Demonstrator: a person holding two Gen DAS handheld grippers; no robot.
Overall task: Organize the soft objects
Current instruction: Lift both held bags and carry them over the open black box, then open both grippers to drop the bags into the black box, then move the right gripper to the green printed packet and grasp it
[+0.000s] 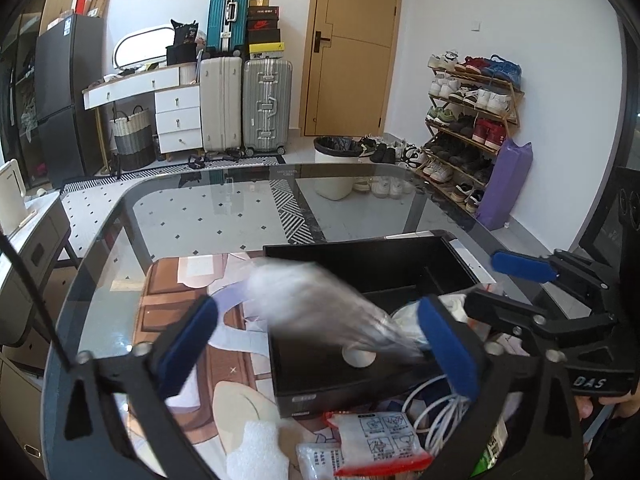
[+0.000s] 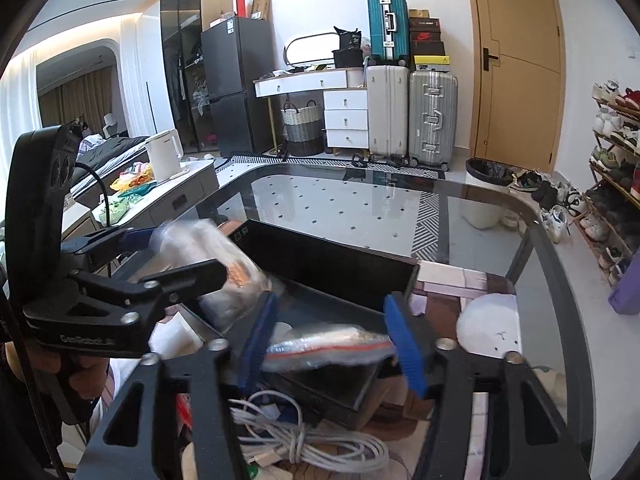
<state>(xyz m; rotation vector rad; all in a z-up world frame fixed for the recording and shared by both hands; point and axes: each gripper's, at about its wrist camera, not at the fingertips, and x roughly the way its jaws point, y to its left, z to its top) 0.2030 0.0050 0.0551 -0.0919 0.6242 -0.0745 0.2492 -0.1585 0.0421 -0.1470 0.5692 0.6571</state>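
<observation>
A glass worktop (image 1: 224, 208) with a dark rounded rim carries the clutter. A brown illustrated mat (image 1: 168, 312) lies flat on its near part, and an open black box (image 1: 360, 376) sits on the mat. Beside the box lie a coil of white cable (image 2: 304, 440), a red-edged printed plastic packet (image 1: 380, 444), a piece of white foam (image 1: 256, 452) and a white round pad (image 2: 490, 320), all resting near the worktop's near edge.
</observation>
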